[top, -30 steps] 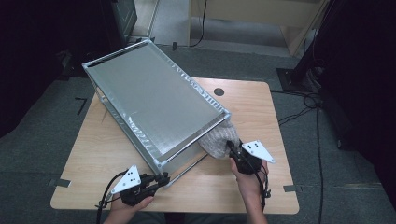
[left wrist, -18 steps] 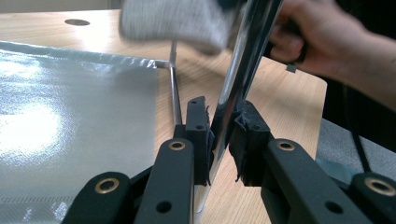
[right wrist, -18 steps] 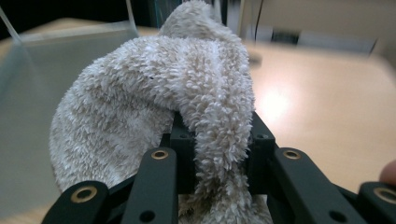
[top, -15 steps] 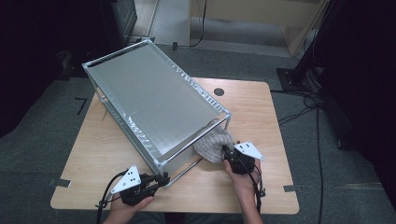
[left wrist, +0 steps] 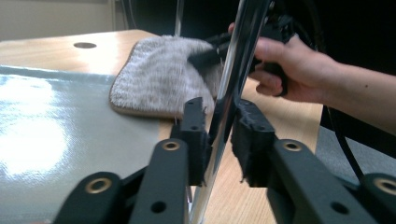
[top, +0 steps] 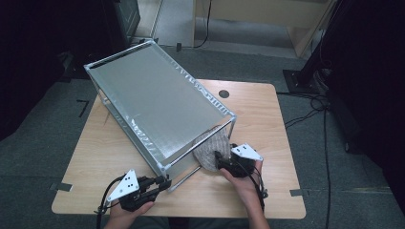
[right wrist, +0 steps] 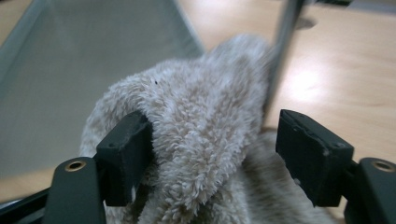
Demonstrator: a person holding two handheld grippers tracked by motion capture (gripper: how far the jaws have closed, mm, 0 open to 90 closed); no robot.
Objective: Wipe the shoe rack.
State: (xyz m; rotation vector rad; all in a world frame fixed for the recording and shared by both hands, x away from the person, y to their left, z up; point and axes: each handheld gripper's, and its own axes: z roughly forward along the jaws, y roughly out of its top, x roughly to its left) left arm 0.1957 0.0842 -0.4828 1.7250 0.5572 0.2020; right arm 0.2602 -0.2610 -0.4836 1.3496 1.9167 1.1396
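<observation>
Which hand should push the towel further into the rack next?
Right. Its tongs, jaws just opened, straddle the towel; the left tongs are clamped on the rack's chrome post, steadying it.

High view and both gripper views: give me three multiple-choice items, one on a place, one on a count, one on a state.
1. Where is the towel?
A. on the floor
B. at the rack's near right corner
C. on top of the rack

2. How many round holes does the table top show?
A. one
B. three
C. none

3. The left hand-held gripper is
A. open in the air
B. holding the towel
C. shut on the rack's pole

Answers: 1 B, it lies bunched at that corner; 2 A, a single hole; 3 C, both pads press the chrome pole.
</observation>
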